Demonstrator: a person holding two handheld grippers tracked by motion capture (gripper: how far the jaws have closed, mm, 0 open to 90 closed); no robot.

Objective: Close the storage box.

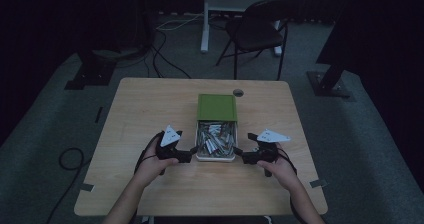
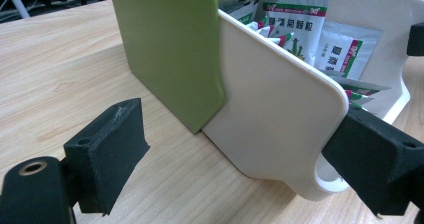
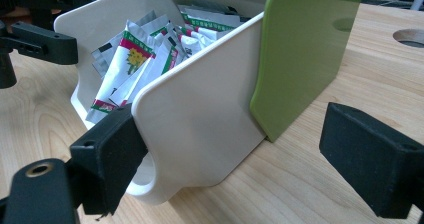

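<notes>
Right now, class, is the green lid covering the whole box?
No: in the high view the green lid covers only the far half of the box, and the packets lie in the open.

We note a dim room with a grey carpeted floor (image 1: 350,134). A light wooden table (image 1: 150,109) stands at centre, a round cable hole (image 1: 238,92) near its far edge. Behind it stand a black folding chair (image 1: 257,29) and a white desk frame (image 1: 215,14). Black cables (image 1: 165,54) trail across the carpet.

Cream drawer (image 2: 280,114) of sachets (image 2: 295,29) in green sleeve (image 2: 170,49); left hand-held gripper (image 2: 240,159) jaws apart.
</notes>
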